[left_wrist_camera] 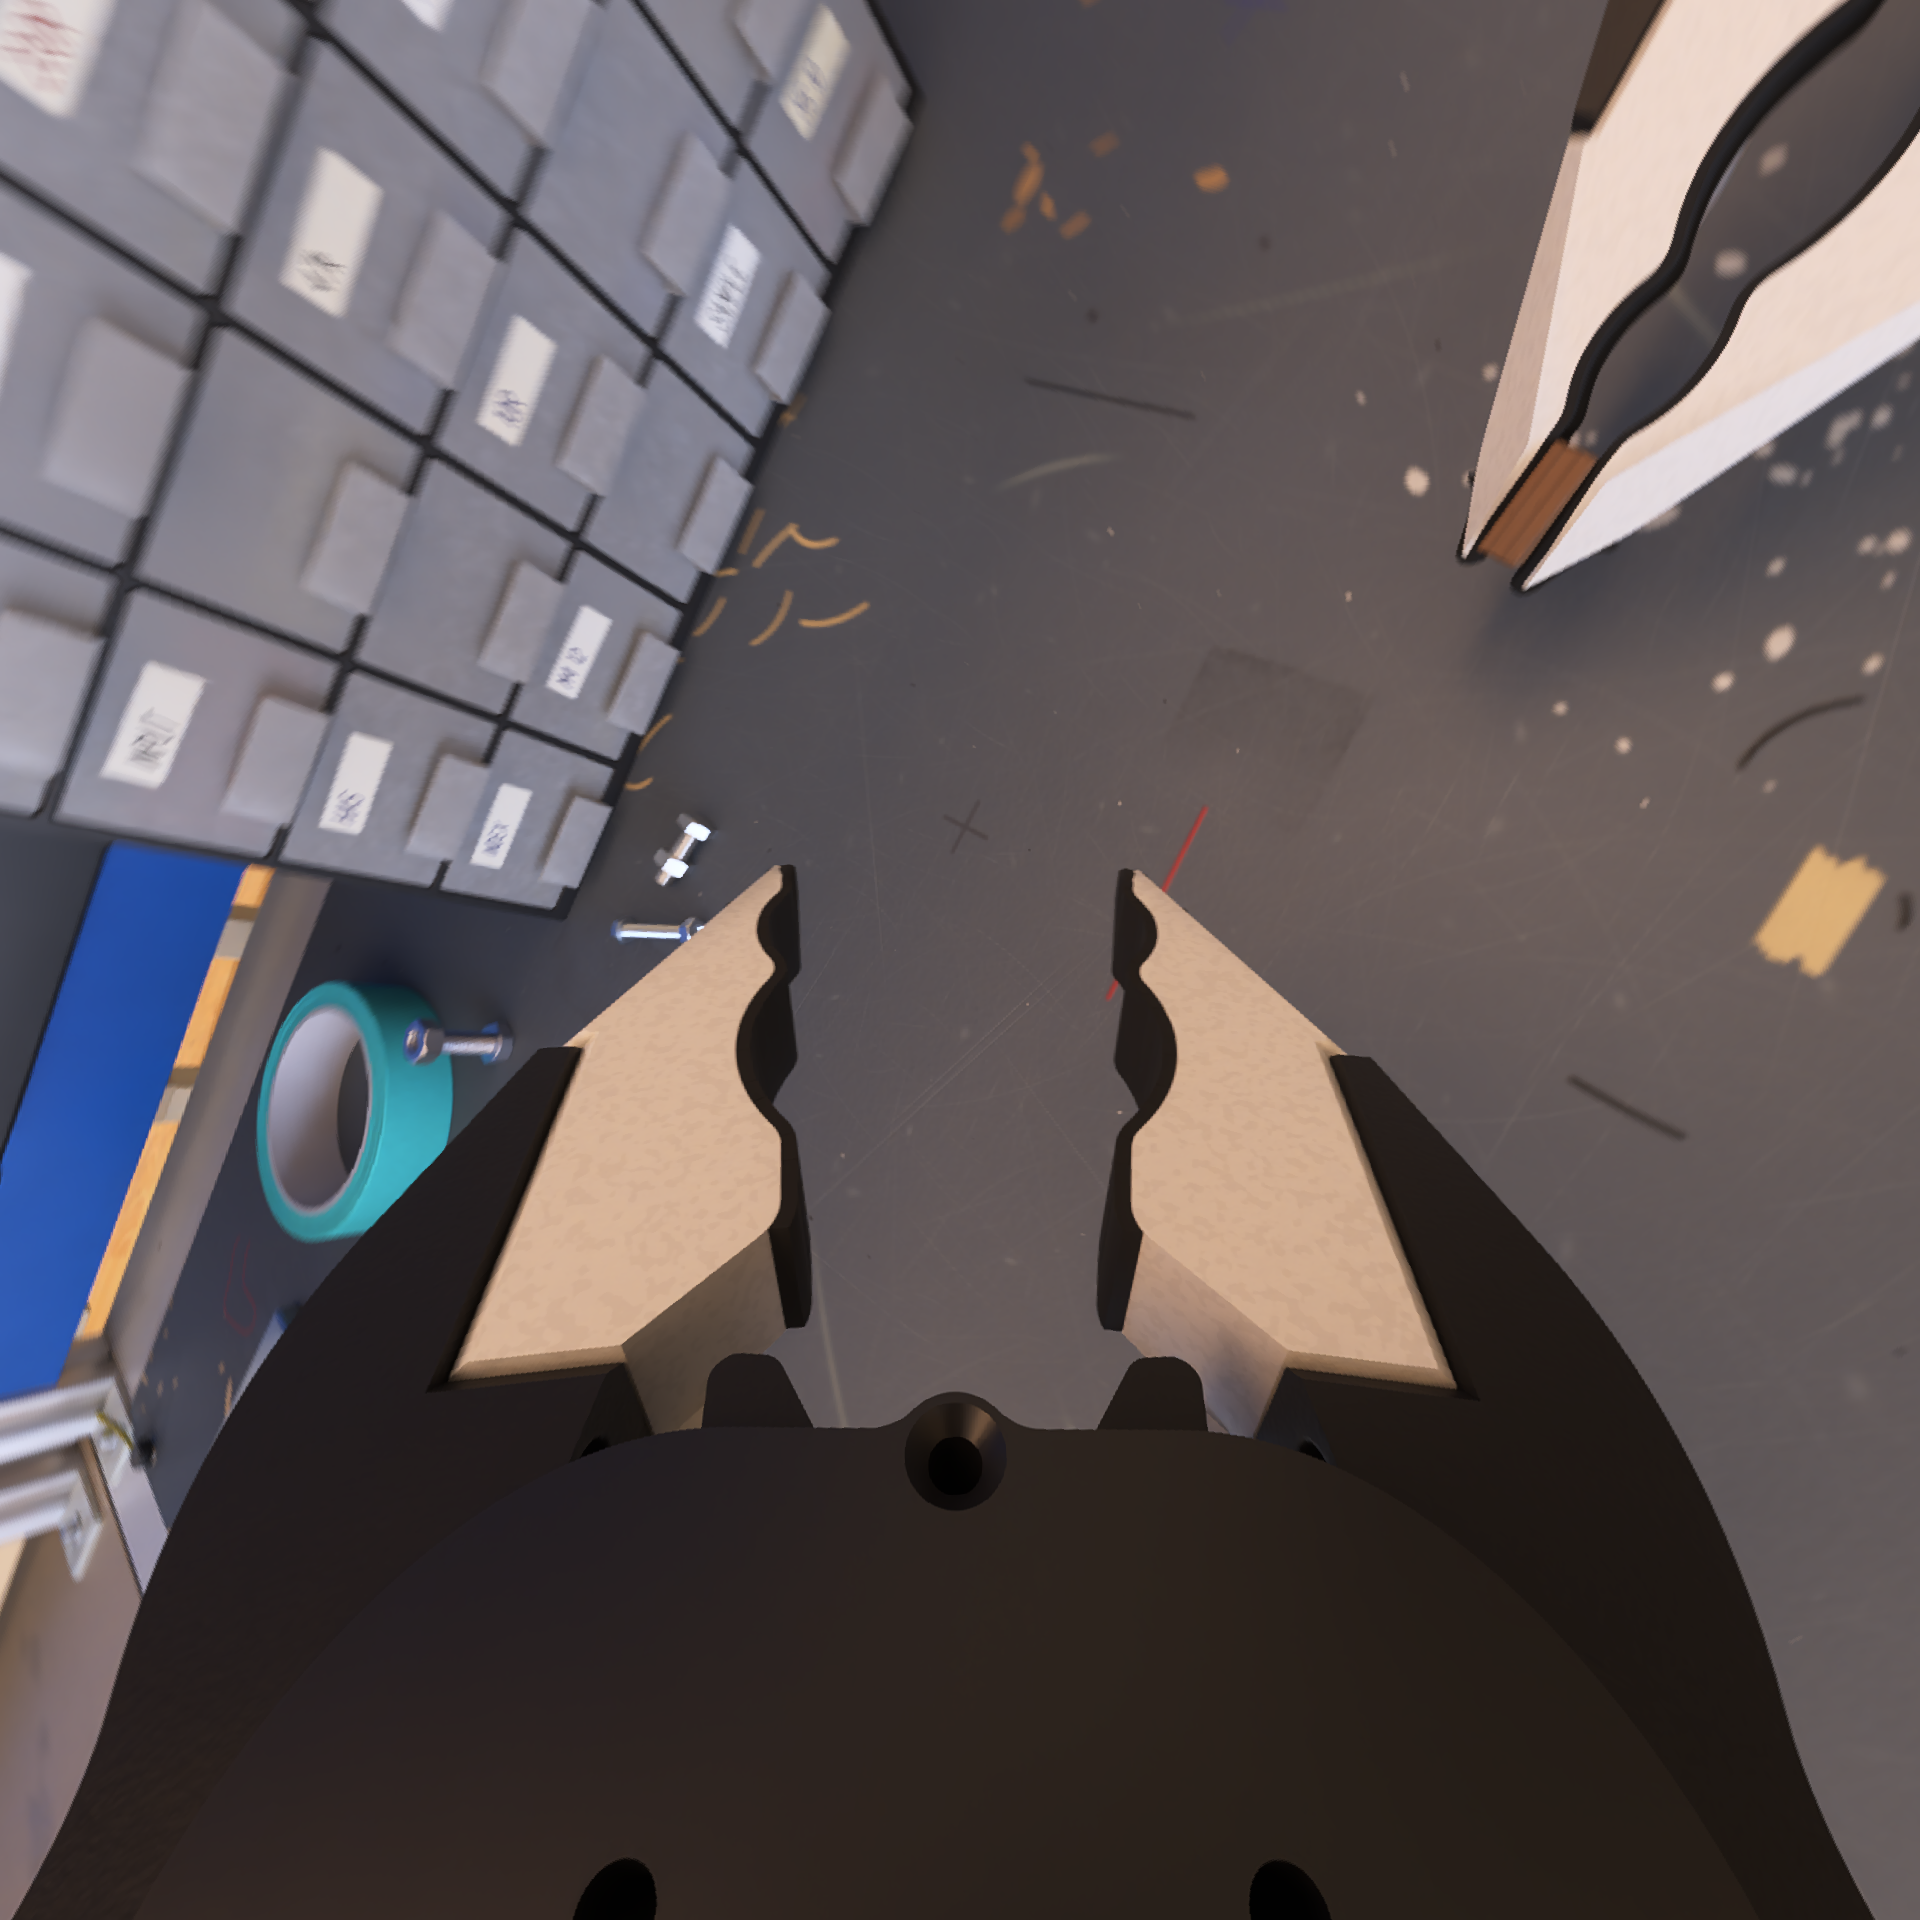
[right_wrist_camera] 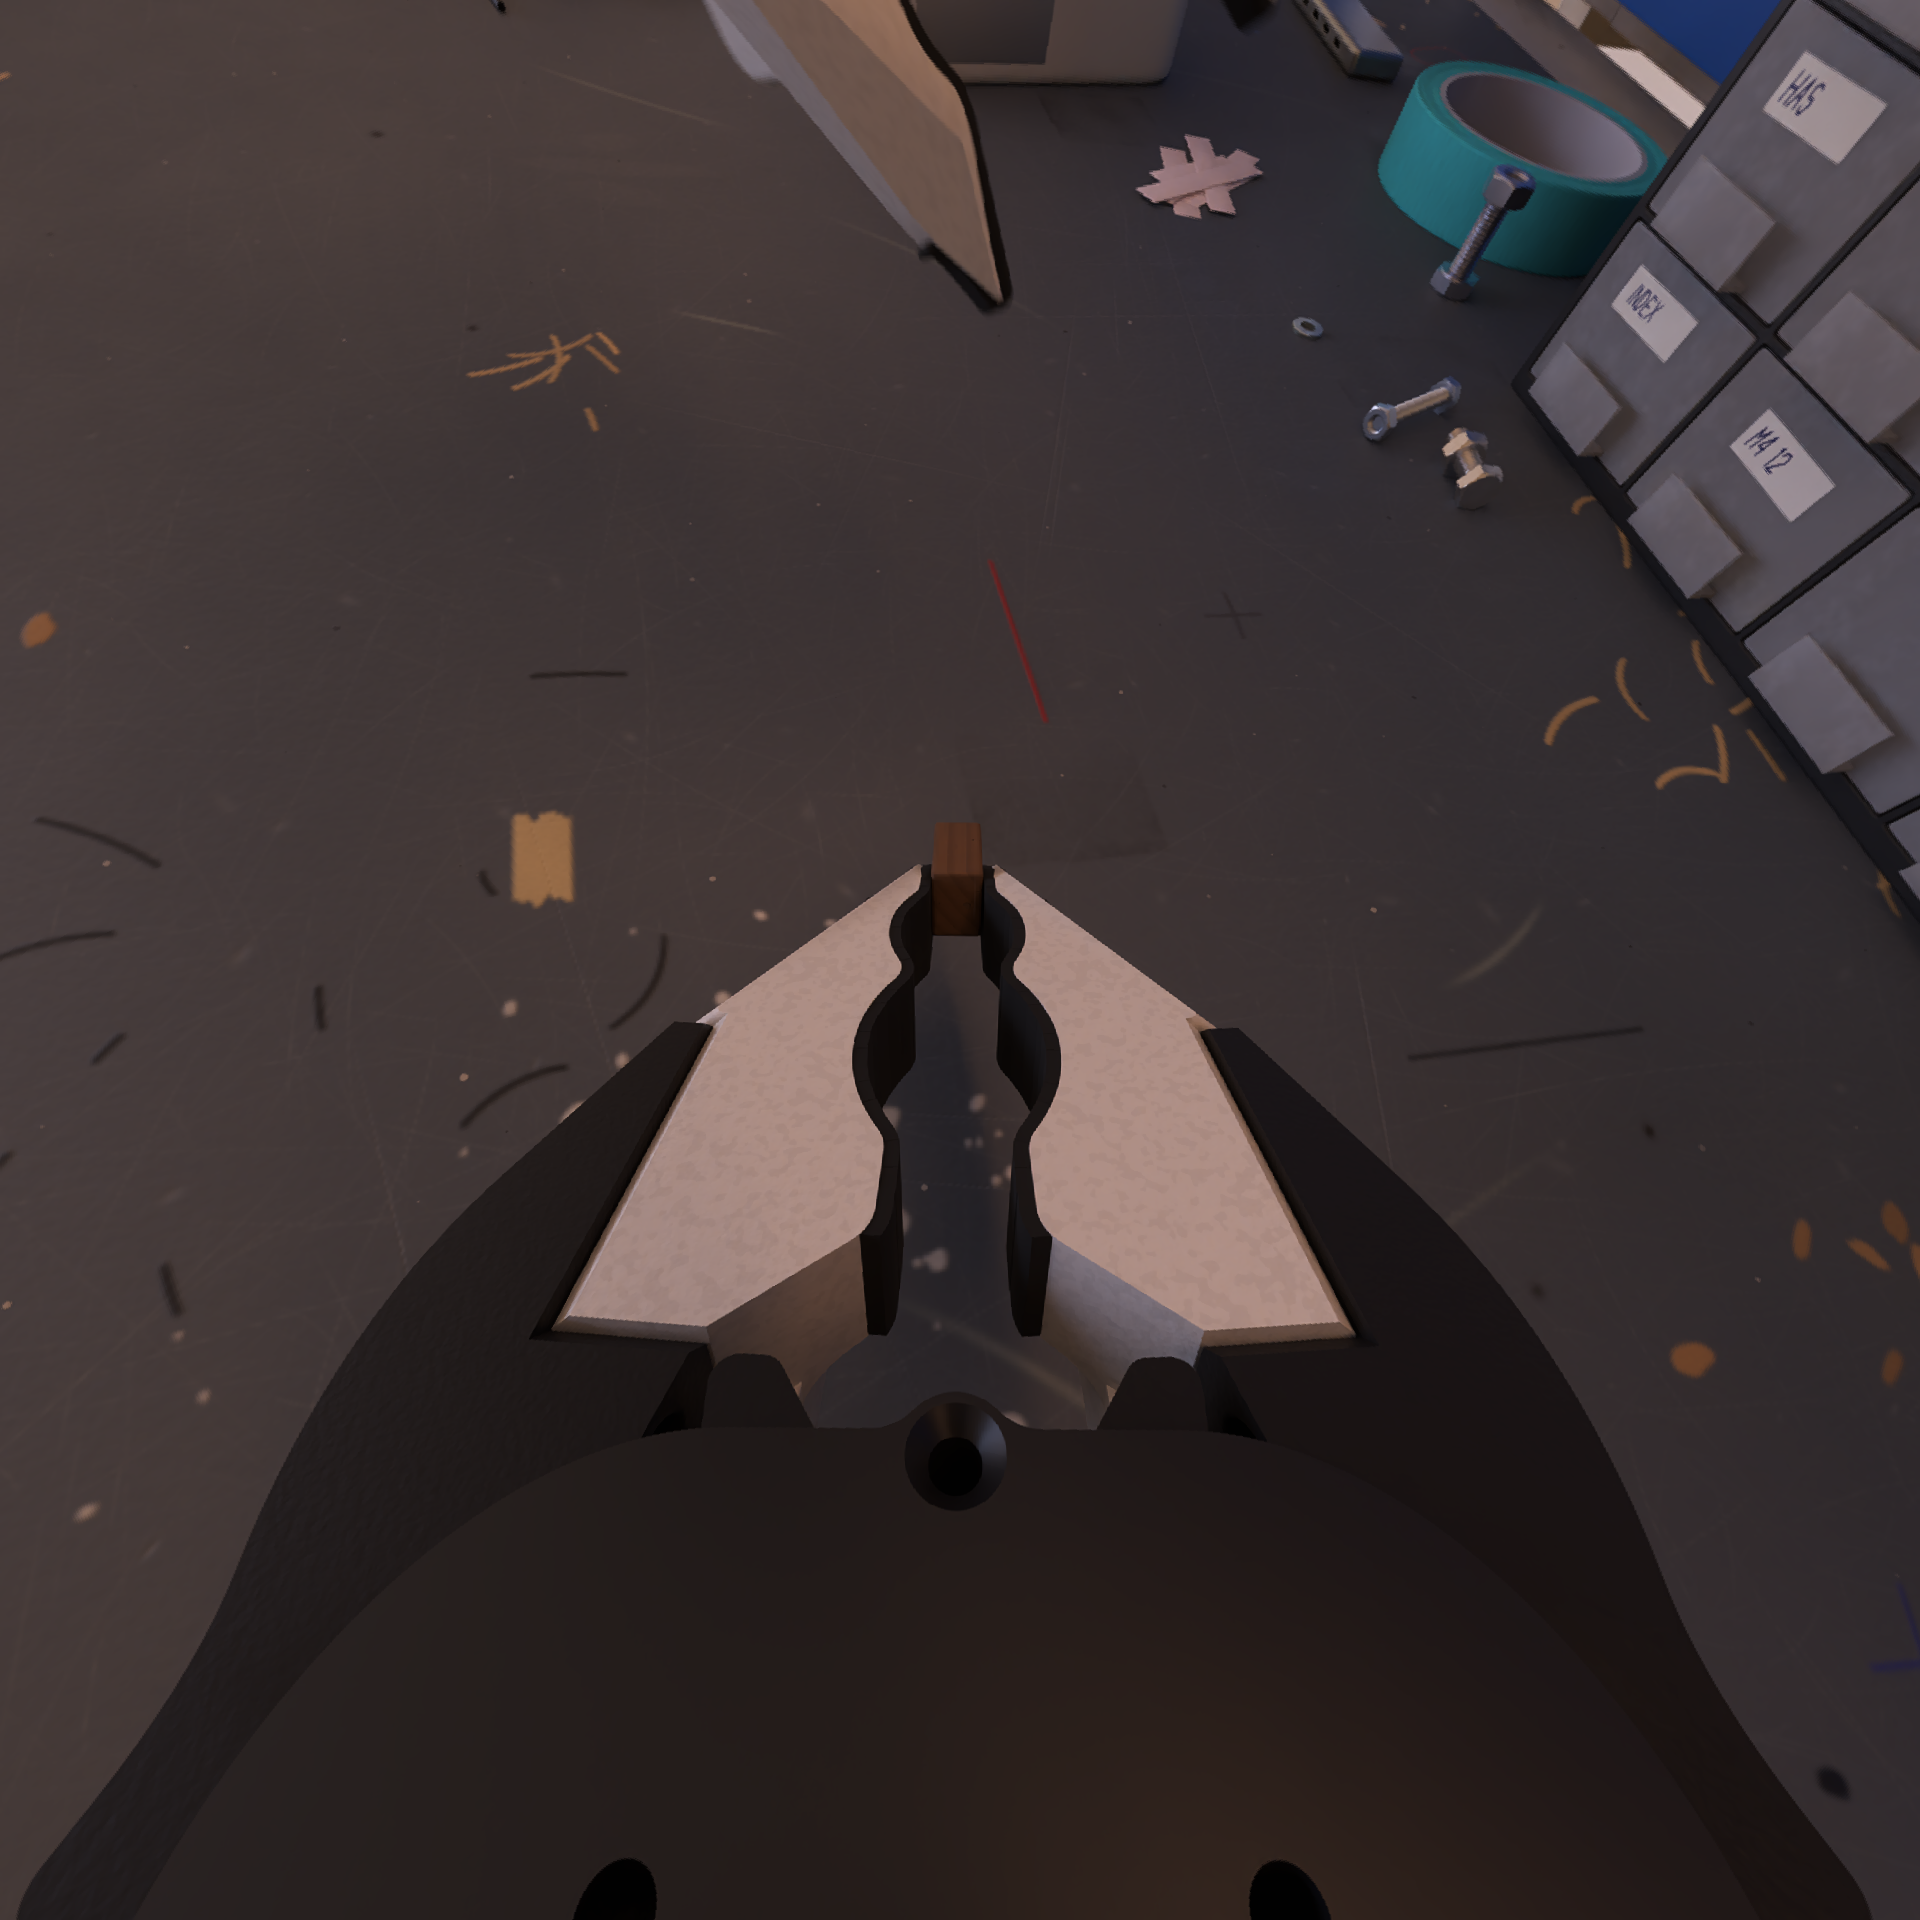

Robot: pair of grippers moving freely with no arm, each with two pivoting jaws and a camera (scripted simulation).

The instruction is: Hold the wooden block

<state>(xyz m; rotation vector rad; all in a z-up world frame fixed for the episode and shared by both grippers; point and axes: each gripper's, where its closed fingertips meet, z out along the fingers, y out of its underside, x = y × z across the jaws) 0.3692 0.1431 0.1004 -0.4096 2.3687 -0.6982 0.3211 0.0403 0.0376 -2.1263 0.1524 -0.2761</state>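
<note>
The wooden block [right_wrist_camera: 957,883] is a small brown piece pinched between the tips of my right gripper [right_wrist_camera: 957,879], which is shut on it and holds it above the dark bench. In the left wrist view the right gripper [left_wrist_camera: 1496,556] shows at the upper right with the block [left_wrist_camera: 1536,509] at its tips. My left gripper [left_wrist_camera: 956,883] is open and empty over bare bench top, well apart from the block. One of its fingers [right_wrist_camera: 914,145] shows at the top of the right wrist view.
A grey drawer cabinet [left_wrist_camera: 312,416] stands at the left, also seen at the right of the right wrist view [right_wrist_camera: 1766,436]. A teal tape roll [left_wrist_camera: 353,1112] [right_wrist_camera: 1517,166], loose bolts [left_wrist_camera: 681,852] [right_wrist_camera: 1413,407], a washer [right_wrist_camera: 1307,328] and wood shavings [left_wrist_camera: 800,603] lie near it.
</note>
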